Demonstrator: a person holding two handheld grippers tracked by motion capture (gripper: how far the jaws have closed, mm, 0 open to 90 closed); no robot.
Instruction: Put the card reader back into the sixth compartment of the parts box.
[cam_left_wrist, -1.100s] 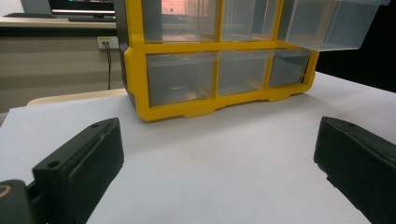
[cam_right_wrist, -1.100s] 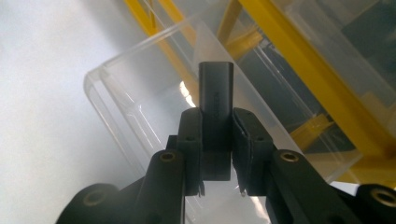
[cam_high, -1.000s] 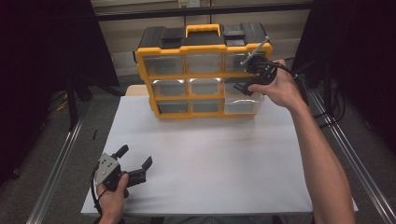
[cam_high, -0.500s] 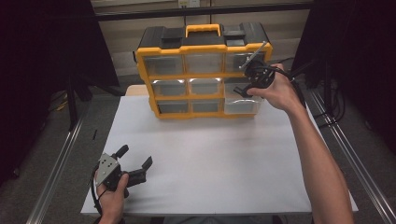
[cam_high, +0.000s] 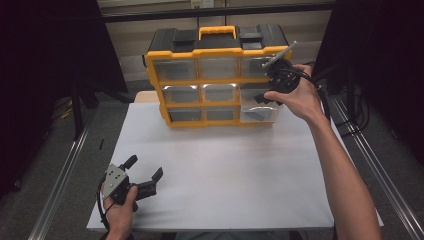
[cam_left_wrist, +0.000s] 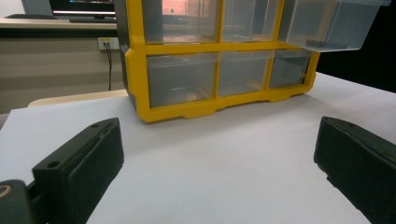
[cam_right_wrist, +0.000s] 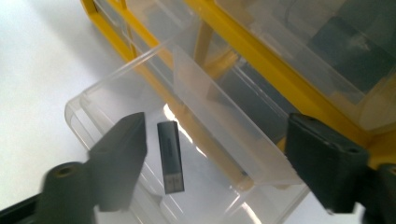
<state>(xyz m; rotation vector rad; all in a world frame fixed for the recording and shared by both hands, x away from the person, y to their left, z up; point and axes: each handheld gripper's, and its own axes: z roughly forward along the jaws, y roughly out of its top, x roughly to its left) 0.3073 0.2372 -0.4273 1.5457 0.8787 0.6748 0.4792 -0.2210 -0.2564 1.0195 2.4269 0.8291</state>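
Note:
A yellow and black organizer (cam_high: 218, 51) with clear drawers stands at the back of the white table (cam_high: 225, 170). Its middle-row right drawer (cam_right_wrist: 116, 107) is pulled out, also seen as the drawer (cam_left_wrist: 327, 23). A small grey stick (cam_right_wrist: 170, 158) lies flat inside it. My right gripper (cam_right_wrist: 219, 140) hovers just above that drawer, open, with nothing between its jaws; a hand holds the right gripper (cam_high: 267, 82) at the organizer's right column. My left gripper (cam_high: 145, 166) rests near the table's front left corner, open and empty, and the left gripper (cam_left_wrist: 224, 154) faces the organizer.
The organizer (cam_left_wrist: 196, 70) has other closed clear drawers and an orange handle (cam_high: 217, 31) on top. Bare white tabletop (cam_left_wrist: 224, 140) spans between the left gripper and the organizer. Metal rails (cam_high: 60, 185) run along both sides of the table.
The right hand and its gripper have shifted only slightly by the organizer's right column. The left gripper has stayed put.

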